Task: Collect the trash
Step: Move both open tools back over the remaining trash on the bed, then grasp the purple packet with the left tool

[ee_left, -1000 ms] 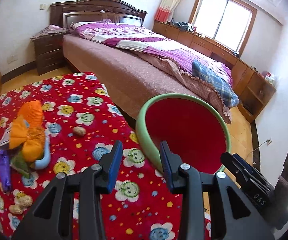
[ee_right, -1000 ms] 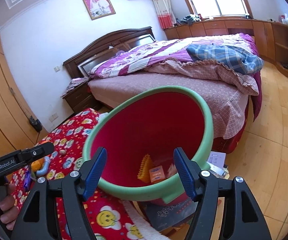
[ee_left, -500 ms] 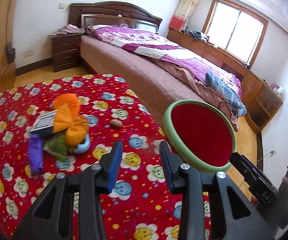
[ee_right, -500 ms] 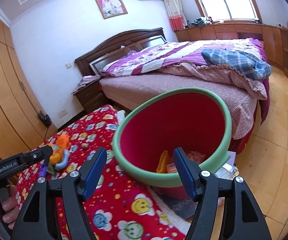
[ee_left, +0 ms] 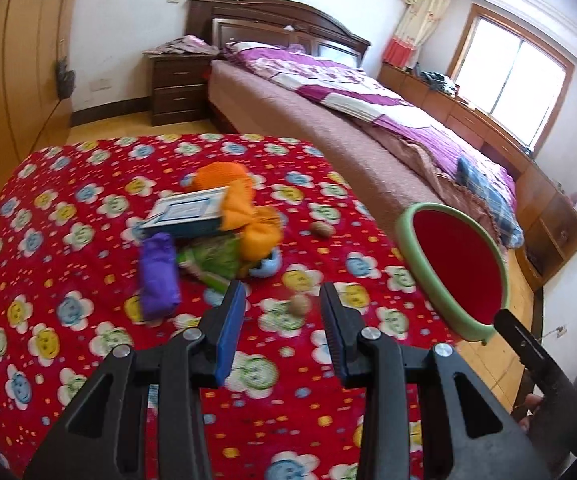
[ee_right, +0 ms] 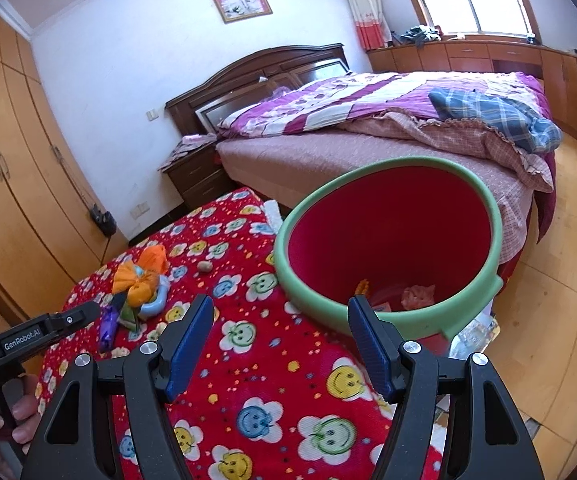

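Red flowered worktop (ee_left: 68, 320) bearing a trash pile (ee_left: 216, 232) at centre; red bin (ee_right: 388, 240) at right; left gripper (ee_left: 282, 312) and right gripper (ee_right: 280, 320) both spread, empty.

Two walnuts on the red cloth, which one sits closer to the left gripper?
The walnut seen just beyond the left gripper, between its open fingers. The other walnut lies farther back, right of the orange wrapper pile, toward the bed.

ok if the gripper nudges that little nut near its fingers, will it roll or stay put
The nut looks small and rounded, so a sideways nudge would probably roll it. The cloth under it looks soft, which may slow it. It probably weighs little, and could pop out of a pinch that is off centre.
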Available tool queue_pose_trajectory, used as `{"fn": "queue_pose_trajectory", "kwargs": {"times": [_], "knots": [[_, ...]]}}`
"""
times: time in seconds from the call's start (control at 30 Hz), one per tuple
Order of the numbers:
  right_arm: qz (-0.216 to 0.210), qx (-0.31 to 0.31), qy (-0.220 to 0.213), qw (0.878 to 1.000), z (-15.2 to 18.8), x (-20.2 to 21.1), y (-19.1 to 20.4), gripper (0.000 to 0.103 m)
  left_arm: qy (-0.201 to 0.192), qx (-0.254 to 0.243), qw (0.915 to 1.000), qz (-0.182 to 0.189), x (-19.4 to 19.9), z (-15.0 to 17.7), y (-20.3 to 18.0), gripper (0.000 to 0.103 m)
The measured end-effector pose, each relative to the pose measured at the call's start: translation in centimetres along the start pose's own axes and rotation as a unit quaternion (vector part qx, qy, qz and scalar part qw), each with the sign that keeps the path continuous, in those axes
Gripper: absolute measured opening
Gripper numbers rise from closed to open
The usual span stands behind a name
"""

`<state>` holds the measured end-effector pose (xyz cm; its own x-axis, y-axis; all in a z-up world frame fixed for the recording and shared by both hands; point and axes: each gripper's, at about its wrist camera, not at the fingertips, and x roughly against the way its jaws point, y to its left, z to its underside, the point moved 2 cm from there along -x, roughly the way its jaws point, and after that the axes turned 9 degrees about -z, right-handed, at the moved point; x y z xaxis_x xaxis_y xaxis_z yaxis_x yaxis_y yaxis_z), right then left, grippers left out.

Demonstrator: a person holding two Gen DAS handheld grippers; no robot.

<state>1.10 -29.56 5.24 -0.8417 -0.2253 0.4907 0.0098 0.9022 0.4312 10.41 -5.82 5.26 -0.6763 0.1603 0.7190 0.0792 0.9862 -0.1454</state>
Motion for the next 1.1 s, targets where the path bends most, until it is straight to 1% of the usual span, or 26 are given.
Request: {"fn": "queue_pose_trajectory", "kwargs": {"times": [0.27,0.5,0.57,0.8,0.87,0.97,1.07,1.1], "knots": [[-0.004,0.0,0.019,1.0,0.8,-1.3,0.5,0.071,0.02,0.031,0.9979,-0.053,-2.3,0.2,4.4,0.04],[-0.005,-0.003,0.033,0.999,1.4,-2.2,0.2,0.071,0.047,0.03,0.9941,-0.093,-5.3,0.0,6.1,0.042],[-0.005,-0.005,0.034,0.999,1.4,-2.3,0.1,0.071,0.057,0.031,0.993,-0.098,-6.3,-0.1,6.5,0.042],[-0.003,-0.01,0.04,0.999,1.6,-2.7,-0.3,0.071,0.074,0.029,0.9907,-0.111,-9.0,-0.7,6.9,0.042],[-0.003,-0.01,0.041,0.999,1.6,-2.7,-0.3,0.071,0.067,0.029,0.9908,-0.113,-9.3,-0.8,6.9,0.042],[-0.002,-0.01,0.044,0.999,1.7,-2.9,-0.3,0.071,0.061,0.016,0.991,-0.118,-9.4,-0.7,6.6,0.042],[-0.005,-0.009,0.05,0.999,1.8,-3.2,0.0,0.071,0.053,0.009,0.9911,-0.122,-9.2,-0.4,6.6,0.032],[-0.007,-0.008,0.052,0.999,1.8,-3.3,0.1,0.071,0.052,0.008,0.9916,-0.118,-9.0,-0.3,6.6,0.032]]}}
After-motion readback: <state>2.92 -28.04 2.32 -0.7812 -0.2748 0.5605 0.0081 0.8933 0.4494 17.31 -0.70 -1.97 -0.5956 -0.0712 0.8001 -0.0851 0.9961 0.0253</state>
